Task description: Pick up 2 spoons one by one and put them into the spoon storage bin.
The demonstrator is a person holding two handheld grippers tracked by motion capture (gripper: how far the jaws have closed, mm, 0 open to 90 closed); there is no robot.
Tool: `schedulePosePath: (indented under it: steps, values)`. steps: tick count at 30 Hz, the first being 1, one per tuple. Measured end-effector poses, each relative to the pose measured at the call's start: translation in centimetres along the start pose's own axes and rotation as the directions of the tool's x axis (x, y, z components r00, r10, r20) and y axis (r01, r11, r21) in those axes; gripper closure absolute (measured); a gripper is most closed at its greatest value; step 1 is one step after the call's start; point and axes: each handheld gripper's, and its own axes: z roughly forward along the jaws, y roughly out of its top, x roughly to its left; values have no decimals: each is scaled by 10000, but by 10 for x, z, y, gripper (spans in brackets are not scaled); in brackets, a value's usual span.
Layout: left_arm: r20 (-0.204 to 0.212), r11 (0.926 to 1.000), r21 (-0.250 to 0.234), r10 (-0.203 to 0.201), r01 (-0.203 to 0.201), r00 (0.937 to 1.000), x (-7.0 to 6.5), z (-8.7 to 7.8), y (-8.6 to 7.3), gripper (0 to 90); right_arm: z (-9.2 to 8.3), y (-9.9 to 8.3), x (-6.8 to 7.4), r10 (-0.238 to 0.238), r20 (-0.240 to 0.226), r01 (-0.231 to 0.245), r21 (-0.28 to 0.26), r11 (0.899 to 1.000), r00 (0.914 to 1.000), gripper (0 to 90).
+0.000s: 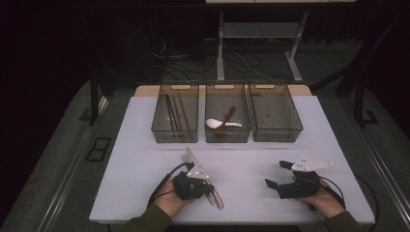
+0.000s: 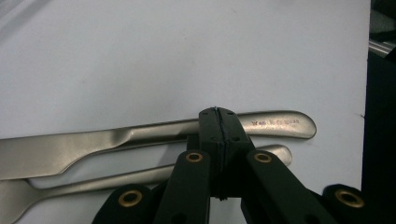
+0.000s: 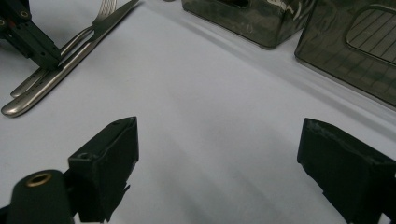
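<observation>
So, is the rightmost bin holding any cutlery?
No, the rightmost bin shows a bare mesh floor in the high view, with no cutlery inside.

Overall light: dim room; white table (image 1: 145, 188) is the one bright area in the high view, floor & background beyond it nearly black.
Source: seems overhead, w/ soft shadows under the tongs.
Glare: mild sheen on knife (image 2: 140, 135) & fork (image 2: 93, 184) lying on the table; none blown out.
Focus: left gripper view sharp on the knife's engraved handle; near parts of left tongs (image 2: 218, 122) soft.
Right gripper view: right tongs (image 3: 219, 154) slightly soft, bins (image 3: 289, 23) past the table's far edge dark & murky.
Noise: high view grainy, low contrast.
</observation>
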Motion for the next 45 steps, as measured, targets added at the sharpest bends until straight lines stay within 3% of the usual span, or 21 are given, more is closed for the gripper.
schedulePosePath:
  steps: [14,24,34,35,36,38,40,45]
  values:
    - [-185,9993,-107,344,-346,9992,0,15,14,896,0,0,0,-2,-21,2,-9,10000,10000,128]
    - [-264,9982,-142,586,-590,9979,9,29,31,896,1,0,-1,-6,-22,6,19,10000,10000,128]
    - [-348,9986,-290,435,-446,9984,18,41,44,896,0,0,0,12,-56,-12,16,10000,10000,129]
    - [-385,9986,-438,271,-288,9989,18,43,45,896,0,0,0,16,-59,-16,14,10000,10000,129]
    - [-355,9986,-276,434,-443,9984,20,43,46,896,0,0,0,18,-63,-18,20,10000,10000,129]
    - [-330,9988,-417,252,-266,9991,19,44,46,896,0,0,0,-4,-62,4,12,10000,10000,129]
    - [-281,9989,-301,345,-353,9990,19,43,45,895,0,0,0,-2,-66,2,-2,10000,10000,129]
    - [-47,9969,-760,179,-183,9998,18,36,44,869,-1,0,0,14,-44,-14,-3,10000,10000,129]
